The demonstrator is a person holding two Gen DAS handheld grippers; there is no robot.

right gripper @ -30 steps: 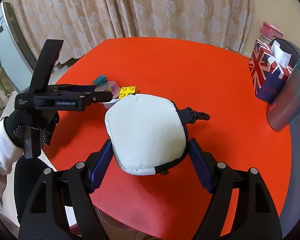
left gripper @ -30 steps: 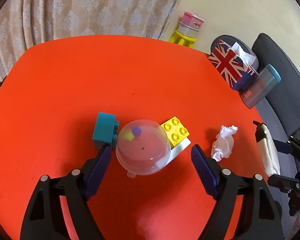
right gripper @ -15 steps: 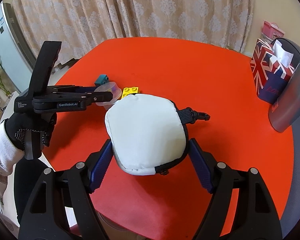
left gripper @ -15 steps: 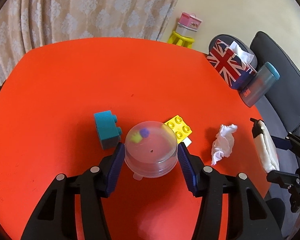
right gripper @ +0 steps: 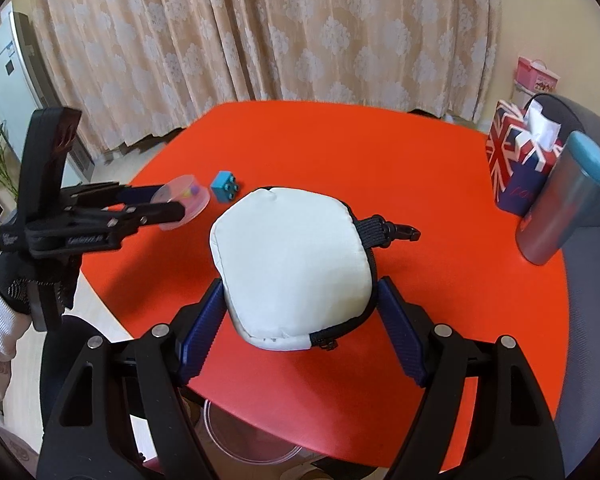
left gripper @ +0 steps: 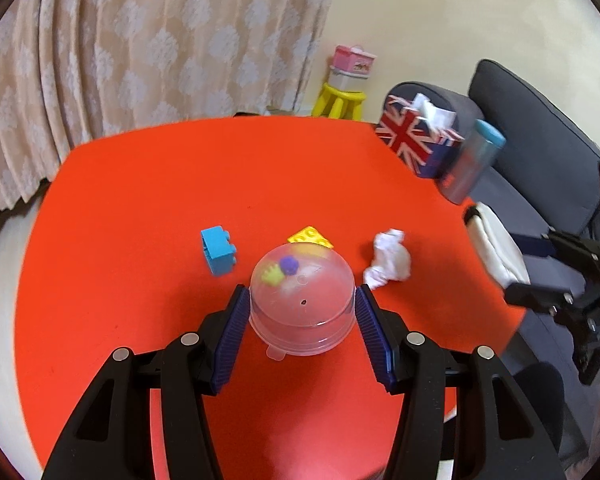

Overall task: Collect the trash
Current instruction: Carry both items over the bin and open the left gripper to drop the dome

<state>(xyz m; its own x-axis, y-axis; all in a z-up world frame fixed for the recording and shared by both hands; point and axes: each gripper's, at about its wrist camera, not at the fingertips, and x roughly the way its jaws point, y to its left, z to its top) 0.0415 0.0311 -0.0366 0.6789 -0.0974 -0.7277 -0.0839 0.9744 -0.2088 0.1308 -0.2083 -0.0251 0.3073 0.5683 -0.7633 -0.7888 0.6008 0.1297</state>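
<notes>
My left gripper (left gripper: 301, 289) is shut on a clear plastic dome capsule (left gripper: 304, 312) with small coloured bits inside, and holds it above the red table (left gripper: 220, 168). The right wrist view shows the same capsule (right gripper: 188, 196) lifted near the table's left edge. A crumpled white tissue (left gripper: 388, 260) lies on the table just right of the capsule. My right gripper (right gripper: 300, 286) is shut on a white padded pouch (right gripper: 292, 248) with a black strap and clip, held over the table's near side.
A blue brick (left gripper: 219, 251) and a yellow brick (left gripper: 310, 237) lie beyond the capsule. A Union Jack tissue box (right gripper: 516, 160) and a grey bottle with a teal cap (right gripper: 560, 208) stand at the right edge. A clear bin (right gripper: 252, 440) sits below the near edge.
My left gripper closed on the capsule and raised it off the table, away from the bricks. The right gripper, still holding the pouch, rose slightly.
</notes>
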